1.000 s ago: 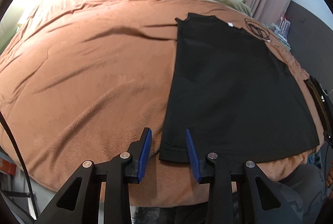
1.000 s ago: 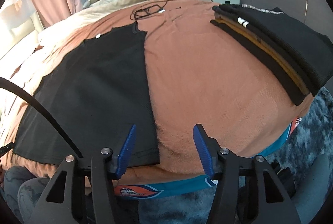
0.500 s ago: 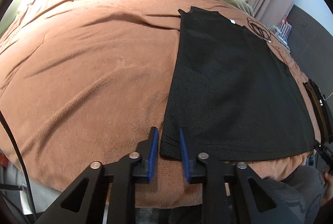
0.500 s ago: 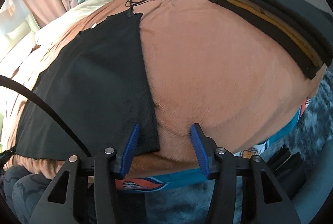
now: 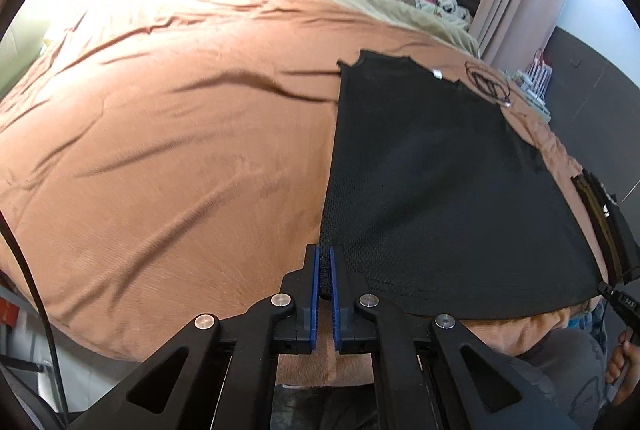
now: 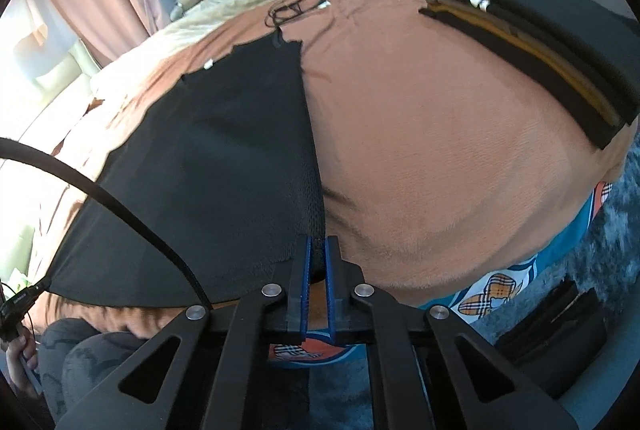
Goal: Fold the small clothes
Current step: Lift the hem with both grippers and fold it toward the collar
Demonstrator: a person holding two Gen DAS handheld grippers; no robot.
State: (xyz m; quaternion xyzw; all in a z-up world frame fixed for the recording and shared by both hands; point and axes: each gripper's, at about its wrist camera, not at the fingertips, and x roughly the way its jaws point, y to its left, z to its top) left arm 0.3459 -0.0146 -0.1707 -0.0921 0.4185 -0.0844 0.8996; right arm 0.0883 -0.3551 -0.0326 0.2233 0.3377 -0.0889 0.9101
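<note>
Left wrist shows my left gripper [image 5: 324,272] clamped on the near hem corner of the black shirt [image 5: 436,182] flat on the bed [image 5: 160,158], right gripper [image 6: 316,262] pinching the other corner, so I'd lift both evenly.

The shirt [image 5: 440,190] is black with a fine mesh weave and a small white tag at its collar. The blanket [image 5: 180,150] under it is plain rust-orange. Both gripper pads [image 6: 307,266] are blue on black arms. The folded stack [image 6: 540,42] is black with mustard-yellow layers. The sheet [image 6: 500,294] below is teal with tan plaid hearts.
</note>
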